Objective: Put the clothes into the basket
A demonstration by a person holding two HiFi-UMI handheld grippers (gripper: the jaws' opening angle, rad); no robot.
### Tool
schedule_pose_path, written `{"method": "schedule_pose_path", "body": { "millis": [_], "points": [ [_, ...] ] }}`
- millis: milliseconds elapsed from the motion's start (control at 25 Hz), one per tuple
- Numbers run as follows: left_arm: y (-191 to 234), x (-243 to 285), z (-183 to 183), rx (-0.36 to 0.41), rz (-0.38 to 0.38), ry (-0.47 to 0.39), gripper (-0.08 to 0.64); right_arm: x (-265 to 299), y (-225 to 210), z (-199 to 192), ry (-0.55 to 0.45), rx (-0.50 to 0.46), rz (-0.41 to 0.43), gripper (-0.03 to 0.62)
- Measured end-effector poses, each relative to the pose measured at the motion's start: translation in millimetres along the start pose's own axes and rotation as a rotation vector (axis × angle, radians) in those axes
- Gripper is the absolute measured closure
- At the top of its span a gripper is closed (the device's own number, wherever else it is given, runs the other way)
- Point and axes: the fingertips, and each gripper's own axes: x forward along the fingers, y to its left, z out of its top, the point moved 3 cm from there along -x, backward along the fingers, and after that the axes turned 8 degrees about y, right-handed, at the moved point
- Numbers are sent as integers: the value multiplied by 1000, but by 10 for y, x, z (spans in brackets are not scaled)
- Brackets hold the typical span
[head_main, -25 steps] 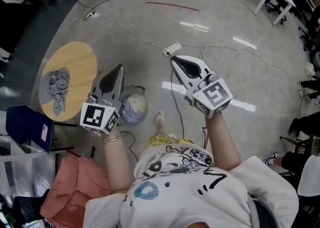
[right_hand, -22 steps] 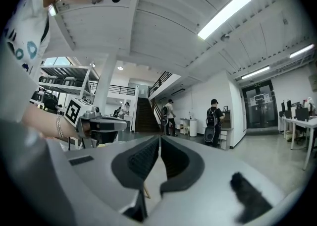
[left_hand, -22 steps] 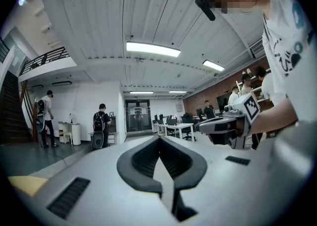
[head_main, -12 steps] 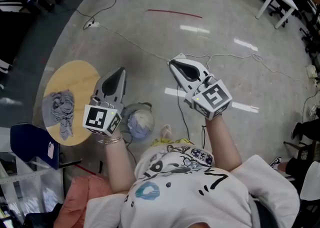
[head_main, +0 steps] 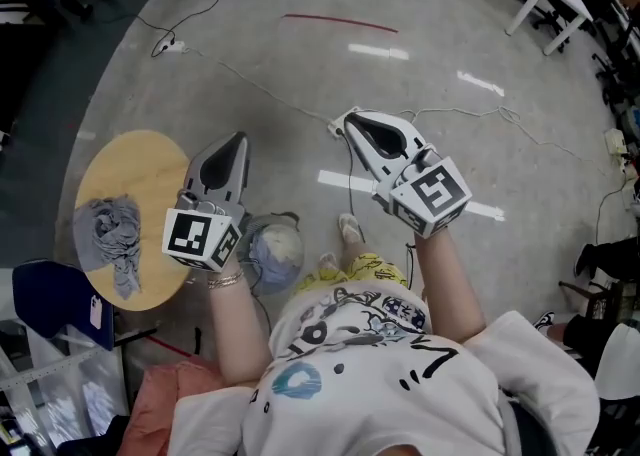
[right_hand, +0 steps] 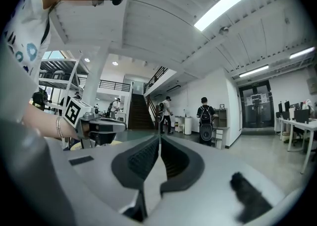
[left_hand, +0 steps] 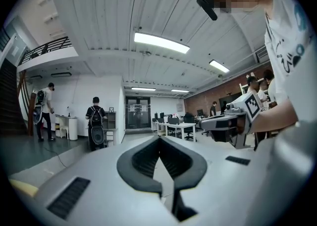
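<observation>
Grey clothes on wooden table, left tool, right tool both closed

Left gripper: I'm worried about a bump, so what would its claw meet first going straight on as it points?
Nothing close: ahead of the left gripper the way looks free over open floor. Far off stand glass doors and white desks; depth is hard to judge.

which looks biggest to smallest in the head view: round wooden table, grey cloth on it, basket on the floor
round wooden table: clearly largest
grey cloth and basket: look about alike; the basket stands lower, farther from the camera, so no ranking
</observation>
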Motion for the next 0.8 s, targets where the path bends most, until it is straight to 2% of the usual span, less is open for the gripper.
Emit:
{"method": "schedule_pose_path", "body": {
  "millis": [320,800],
  "points": [
    [452,458,-93,-19,64,28,549,641,-467,-47,5,2,66,561],
    [1291,1402,184,-16,219,13,549,1657,-1567,183,6,-20,181,561]
  ]
}}
